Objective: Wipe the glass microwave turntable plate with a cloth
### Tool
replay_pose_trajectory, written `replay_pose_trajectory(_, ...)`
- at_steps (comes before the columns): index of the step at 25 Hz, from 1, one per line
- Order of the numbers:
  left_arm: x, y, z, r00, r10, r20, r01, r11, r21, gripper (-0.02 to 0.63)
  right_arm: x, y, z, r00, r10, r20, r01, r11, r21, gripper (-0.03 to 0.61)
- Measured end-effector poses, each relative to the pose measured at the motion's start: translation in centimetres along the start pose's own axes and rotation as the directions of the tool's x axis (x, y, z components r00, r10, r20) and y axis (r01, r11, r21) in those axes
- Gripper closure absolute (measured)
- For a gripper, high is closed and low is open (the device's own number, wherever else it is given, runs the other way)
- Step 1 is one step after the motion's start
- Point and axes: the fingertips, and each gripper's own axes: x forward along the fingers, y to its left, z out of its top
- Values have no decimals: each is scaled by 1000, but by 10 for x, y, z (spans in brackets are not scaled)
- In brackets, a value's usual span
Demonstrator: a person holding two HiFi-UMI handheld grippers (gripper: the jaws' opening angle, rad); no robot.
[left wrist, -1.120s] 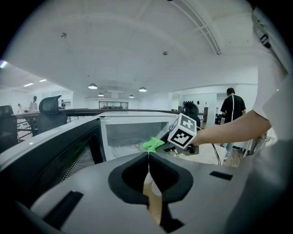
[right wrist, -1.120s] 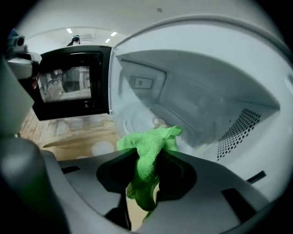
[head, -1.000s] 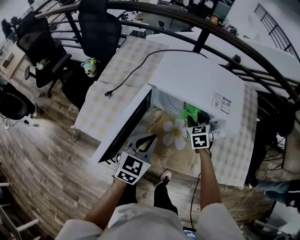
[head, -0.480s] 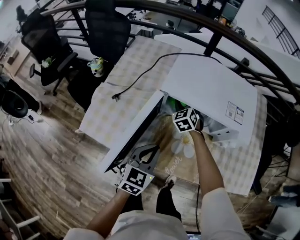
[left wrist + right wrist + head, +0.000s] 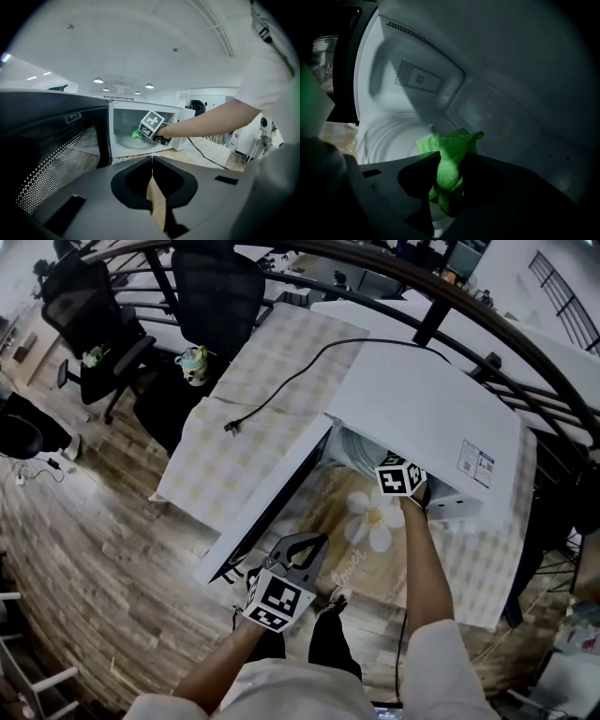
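The glass turntable plate (image 5: 386, 136) lies on the floor of the open microwave's (image 5: 422, 418) cavity. My right gripper (image 5: 449, 185) reaches into that cavity and is shut on a bunched green cloth (image 5: 451, 157), which hangs over the plate's near right part. I cannot tell whether the cloth touches the glass. From the left gripper view I see the plate (image 5: 125, 142), the cloth (image 5: 136, 134) and the right gripper's marker cube (image 5: 152, 125) at the cavity mouth. My left gripper (image 5: 152, 160) is shut on nothing and held low in front of the door; in the head view this left gripper (image 5: 302, 547) sits near the door's front corner.
The microwave door (image 5: 272, 488) stands swung out to the left, its mesh window (image 5: 51, 154) close beside my left gripper. A flower-print mat (image 5: 370, 521) covers the table in front. A black power cord (image 5: 281, 390) trails over the checked tablecloth behind.
My right gripper has gone from in front of the opening into the cavity with the cloth, then shifted right. The left gripper has stayed about where it was.
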Motion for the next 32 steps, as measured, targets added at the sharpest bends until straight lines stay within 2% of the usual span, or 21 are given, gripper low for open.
replay_pose_trajectory(4, -2, 0, 2, 1000, -1, 9, 1, 1000, 3, 594, -9, -8, -20, 999, -26, -46, 27, 999, 33, 442)
replay_pose_trajectory(8, -10, 0, 4, 1000, -2, 19, 2, 1000, 12, 594, -15, 0, -11, 1000, -15, -15, 15, 1000, -12, 445)
replay_pose_trajectory(13, -25, -3, -10, 1000, 5, 10, -5, 1000, -3, 594, -21, 42, 16, 992, 115, 56, -110, 990, -84, 445)
replay_pose_trajectory(16, -31, -2, -16, 1000, 13, 8, -13, 1000, -6, 594, -30, 78, 40, 968, 220, 120, -204, 970, -134, 445)
replay_pose_trajectory(18, -33, -2, -18, 1000, 16, 5, -16, 1000, -8, 594, -34, 93, 47, 956, 259, 140, -240, 961, -140, 446)
replay_pose_trajectory(23, -34, -7, -15, 1000, 12, 11, -12, 1000, -2, 594, -41, 80, 28, 968, 236, 90, -225, 967, -121, 446)
replay_pose_trajectory(29, -32, -11, -15, 1000, -11, 18, 11, 1000, 13, 594, -45, 28, -22, 992, 128, -5, -128, 992, -7, 445)
replay_pose_trajectory(32, -33, -9, -17, 999, -29, 16, 29, 999, 18, 594, -51, 20, -35, 994, 101, -41, -100, 994, 40, 446)
